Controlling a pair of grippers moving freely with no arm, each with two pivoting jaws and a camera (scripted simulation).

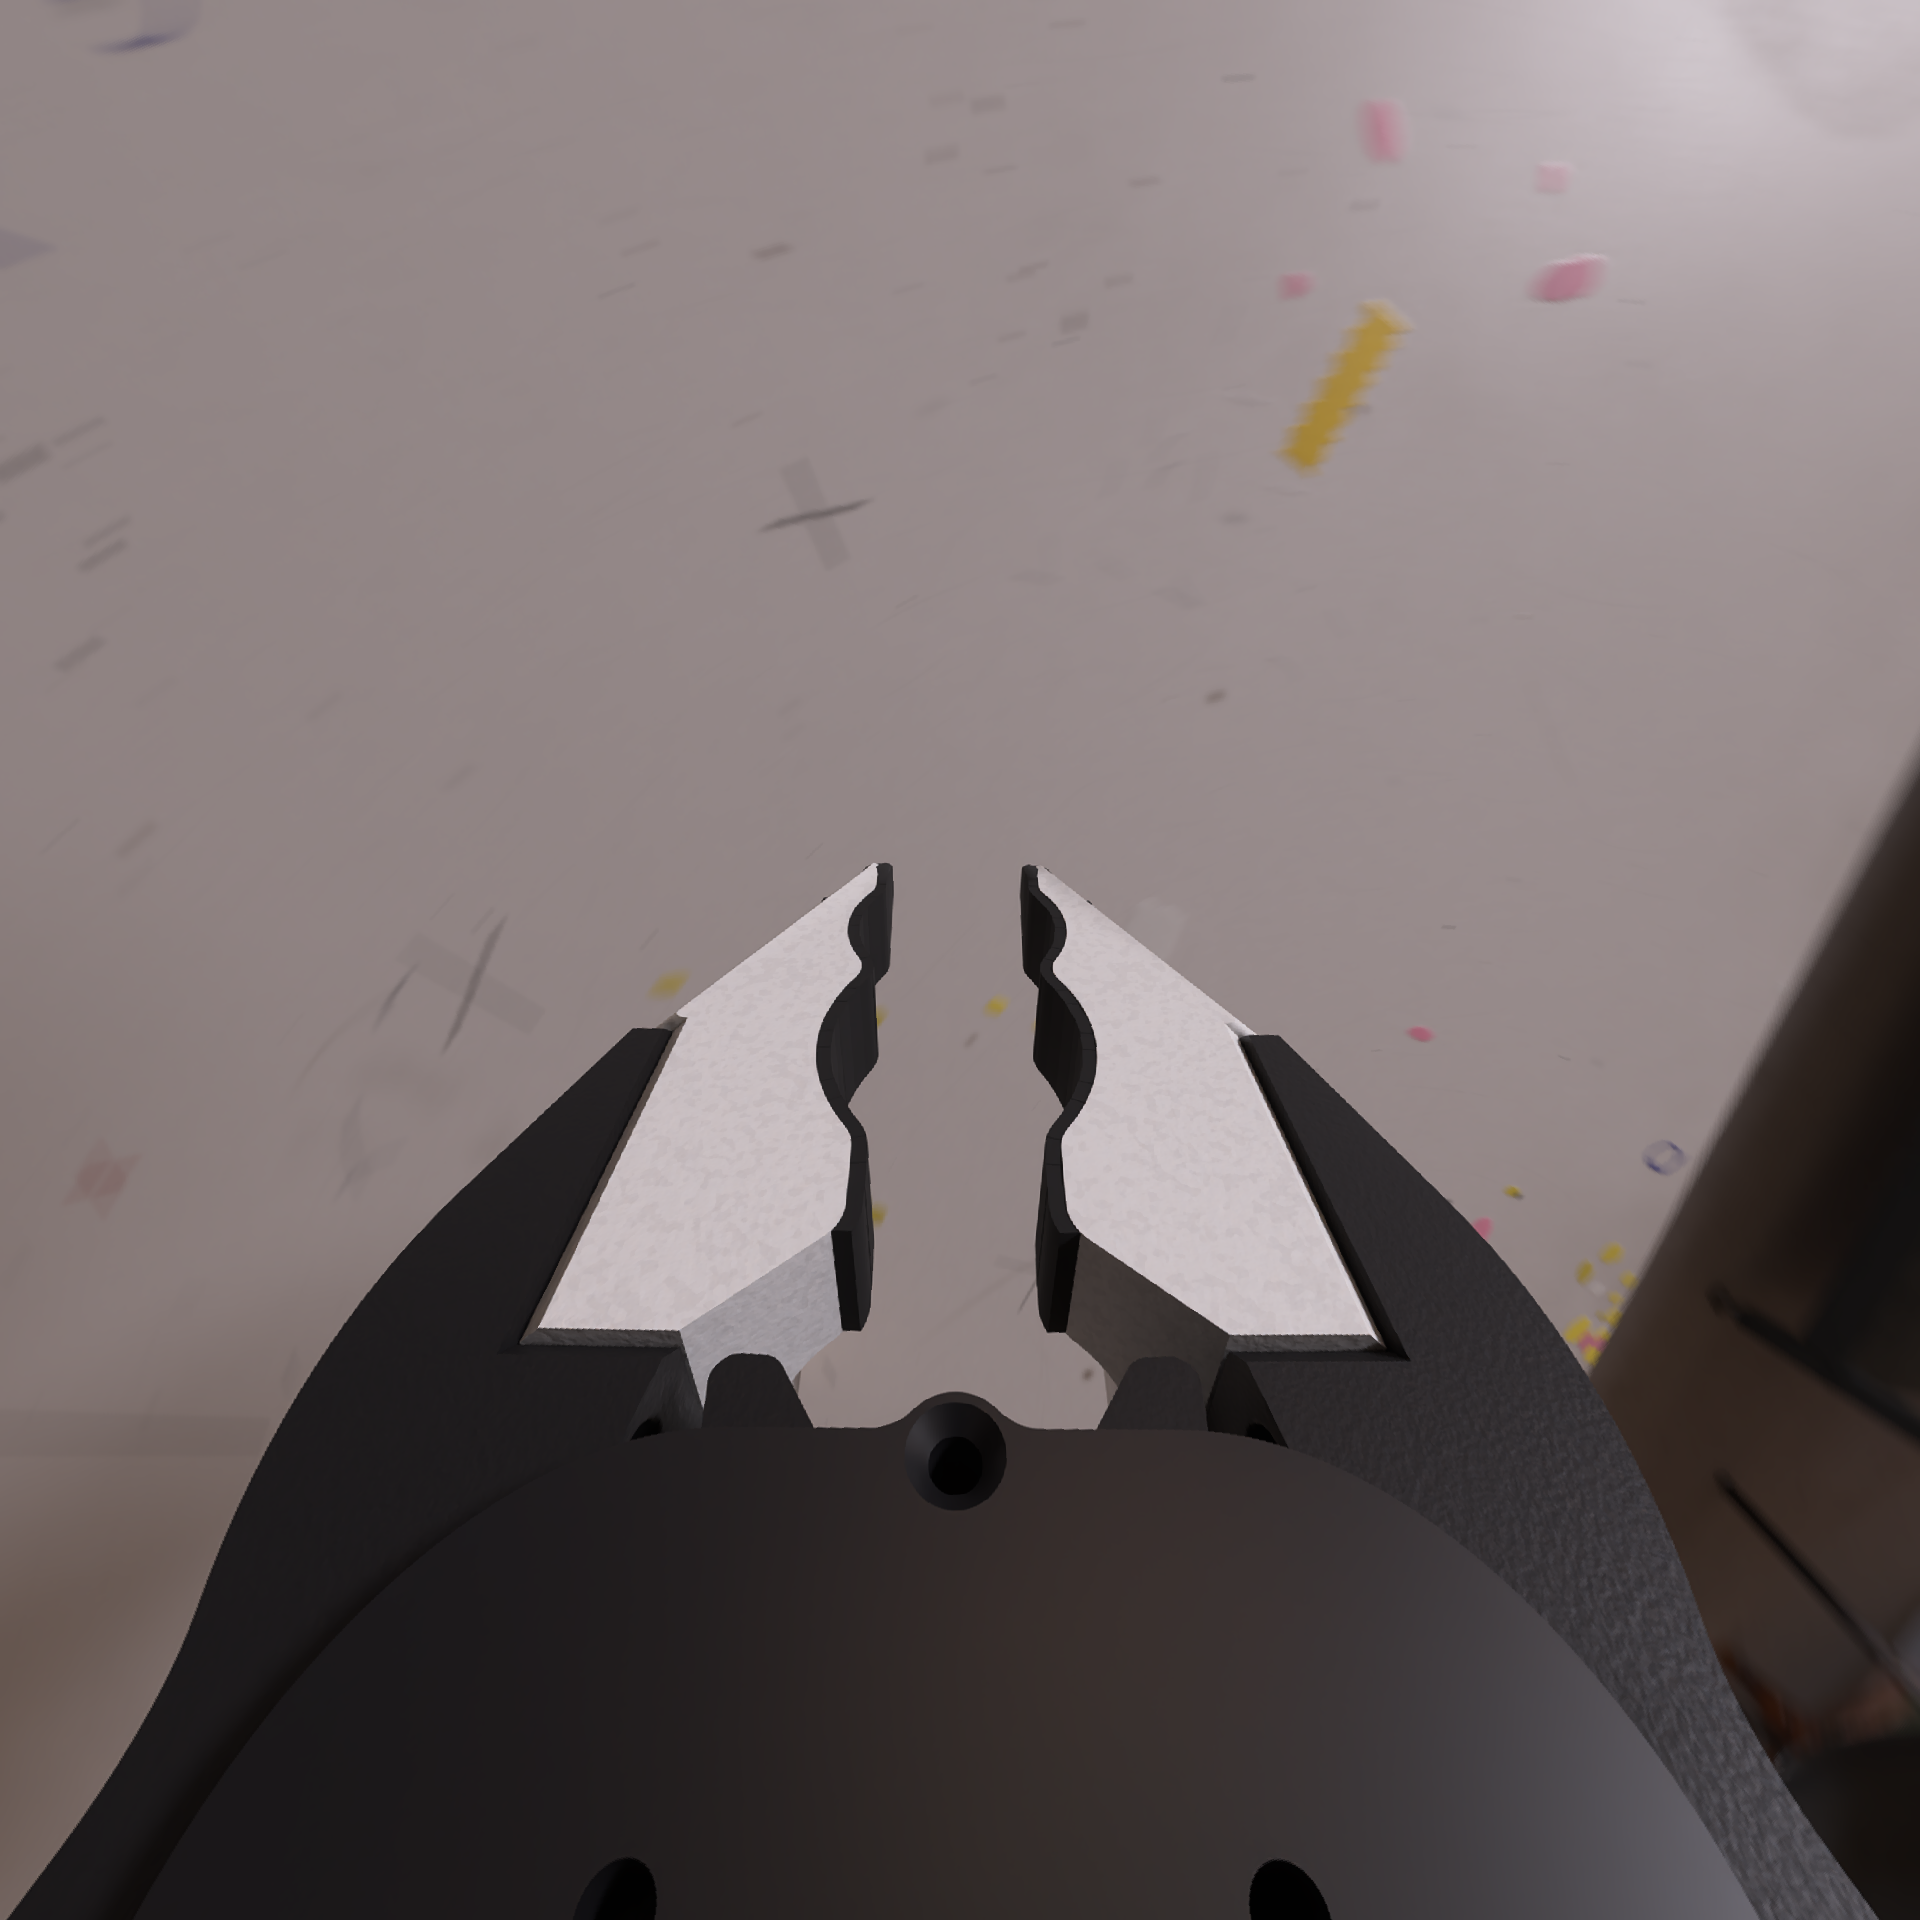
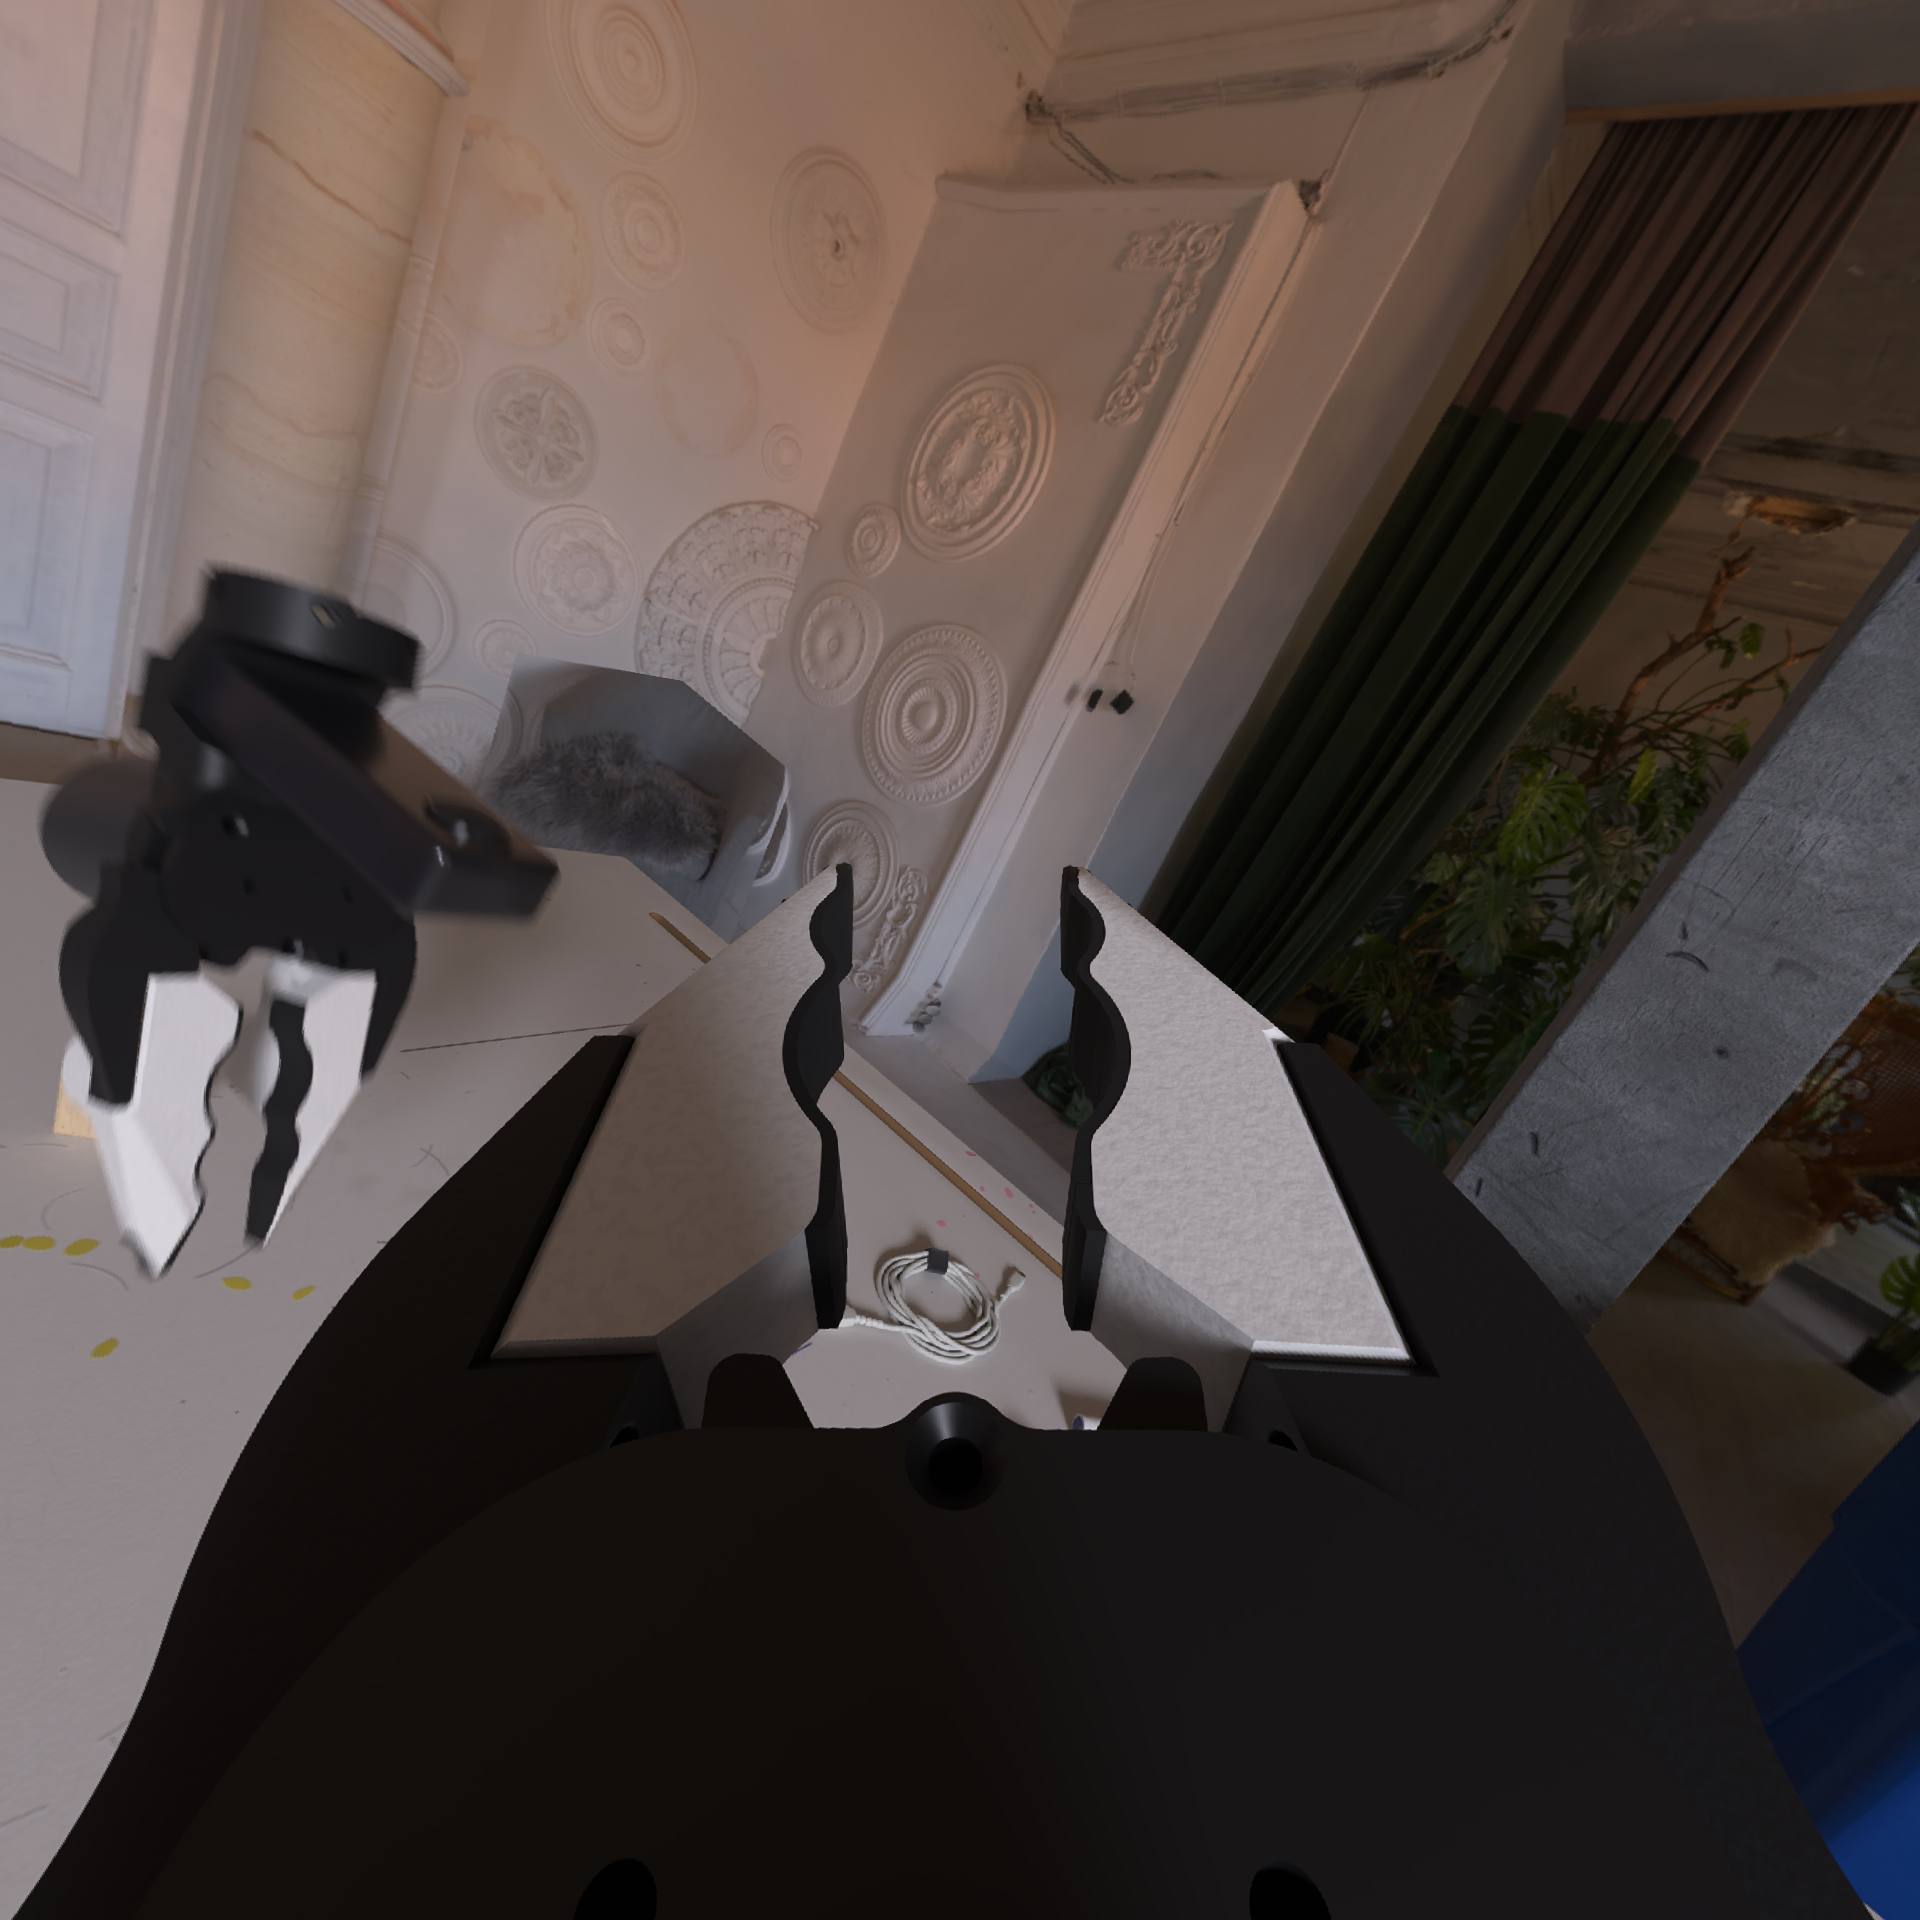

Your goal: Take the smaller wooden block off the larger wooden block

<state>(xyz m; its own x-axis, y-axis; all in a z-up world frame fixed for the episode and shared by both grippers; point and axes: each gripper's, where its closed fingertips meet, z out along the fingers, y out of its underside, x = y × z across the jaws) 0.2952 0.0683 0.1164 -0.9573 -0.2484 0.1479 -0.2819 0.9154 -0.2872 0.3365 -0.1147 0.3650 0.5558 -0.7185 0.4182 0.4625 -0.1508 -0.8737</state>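
Observation:
Neither wooden block shows clearly in either view. In the right wrist view a small tan patch (image 2: 71, 1107) sits at the left edge behind the left gripper, and I cannot tell what it is. My left gripper (image 1: 956, 873) is open by a narrow gap and empty, pointing down at the white table (image 1: 623, 416). It also shows in the right wrist view (image 2: 208, 1247), blurred, hovering just above the table at the left. My right gripper (image 2: 956, 873) is open wider and empty, raised above the table's right part.
A coiled white cable (image 2: 940, 1309) lies on the table near its wood-trimmed edge (image 2: 935, 1153). Yellow (image 1: 1340, 384) and pink marks dot the tabletop. A dark brown surface (image 1: 1766, 1195) rises at the right of the left wrist view. Walls, a curtain and plants stand beyond.

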